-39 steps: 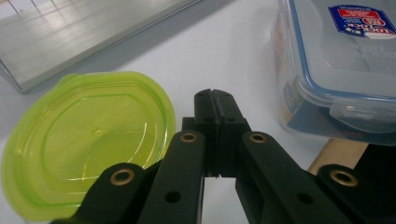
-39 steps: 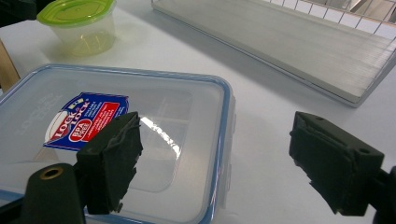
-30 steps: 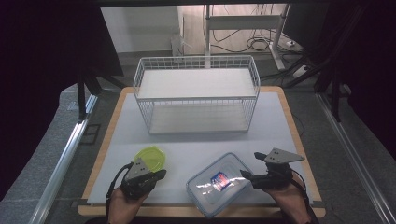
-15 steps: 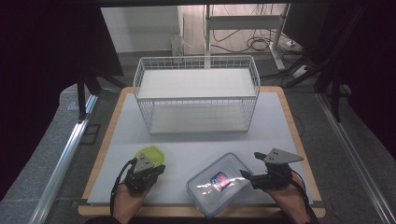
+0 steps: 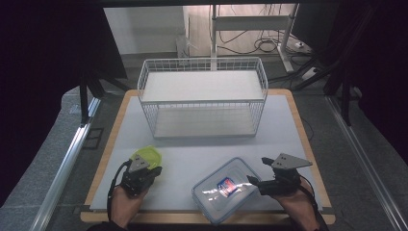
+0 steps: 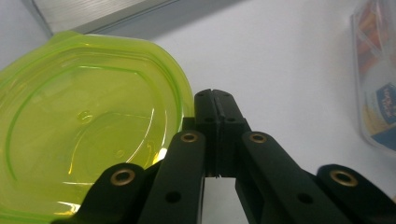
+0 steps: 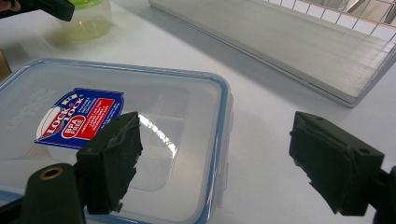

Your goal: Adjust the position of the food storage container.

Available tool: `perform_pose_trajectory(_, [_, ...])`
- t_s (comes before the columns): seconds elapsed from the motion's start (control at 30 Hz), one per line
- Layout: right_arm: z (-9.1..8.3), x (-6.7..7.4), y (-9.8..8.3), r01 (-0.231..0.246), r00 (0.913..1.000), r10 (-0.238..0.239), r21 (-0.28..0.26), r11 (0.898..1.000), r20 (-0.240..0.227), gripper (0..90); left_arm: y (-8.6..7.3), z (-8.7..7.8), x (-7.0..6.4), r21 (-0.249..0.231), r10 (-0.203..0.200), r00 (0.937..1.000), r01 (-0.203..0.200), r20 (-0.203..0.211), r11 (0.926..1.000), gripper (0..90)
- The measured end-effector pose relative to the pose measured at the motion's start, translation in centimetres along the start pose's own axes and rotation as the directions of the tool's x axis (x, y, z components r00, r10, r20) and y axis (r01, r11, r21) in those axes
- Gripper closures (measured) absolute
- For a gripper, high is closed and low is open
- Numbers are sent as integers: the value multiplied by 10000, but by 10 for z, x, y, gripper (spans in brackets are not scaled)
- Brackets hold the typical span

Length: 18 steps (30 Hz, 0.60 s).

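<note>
1. Two containers lie on the white mat (image 5: 192,159) that covers the wood-edged table (image 5: 293,98): a translucent yellow-green plastic tub (image 5: 146,155) at the near left, rounded with softened corners and faint moulded rings in its glossy base, and a clear rectangular food box (image 5: 226,187) at the near centre — its lid rimmed in blue and bearing a red-and-blue LOCK&LOCK label (image 7: 81,116).
2. Behind them stands a white wire-mesh basket (image 5: 202,96), rectangular, with a flat pale board inside it.
3. Left gripper (image 6: 215,100) has its black jaws pressed together with nothing between them; their tips sit just beside the tub's rim, and I cannot tell whether they touch it. In the high view this gripper (image 5: 139,173) rests at the tub's near edge, held by a hand (image 5: 126,202).
4. Right gripper (image 7: 215,158) is spread wide and holds nothing — one ridged black pad is over the clear lid near the label, the other out over bare mat beyond the box's edge. From above, it (image 5: 255,182) points at the box's right side.
</note>
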State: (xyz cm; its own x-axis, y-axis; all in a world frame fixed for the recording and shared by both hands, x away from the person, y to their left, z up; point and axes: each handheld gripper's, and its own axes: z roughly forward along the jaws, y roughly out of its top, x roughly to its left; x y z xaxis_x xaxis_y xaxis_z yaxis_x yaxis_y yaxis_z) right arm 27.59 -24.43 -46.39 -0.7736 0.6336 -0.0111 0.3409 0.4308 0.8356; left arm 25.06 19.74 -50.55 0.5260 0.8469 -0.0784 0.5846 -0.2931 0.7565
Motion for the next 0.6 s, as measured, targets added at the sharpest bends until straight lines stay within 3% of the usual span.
perform_pose_trajectory(0.43, [0, 0, 0, -32, 10000, 32, 23, 10000, -49, 172, -2, -4, 28, 55, -354, 9979, 357, -550, 9993, 898])
perform_pose_trajectory(0.6, [1, -1, -1, -84, 9999, 85, 49, 10000, -77, 174, 0, -7, 23, -112, -319, 9988, 315, -376, 9994, 898])
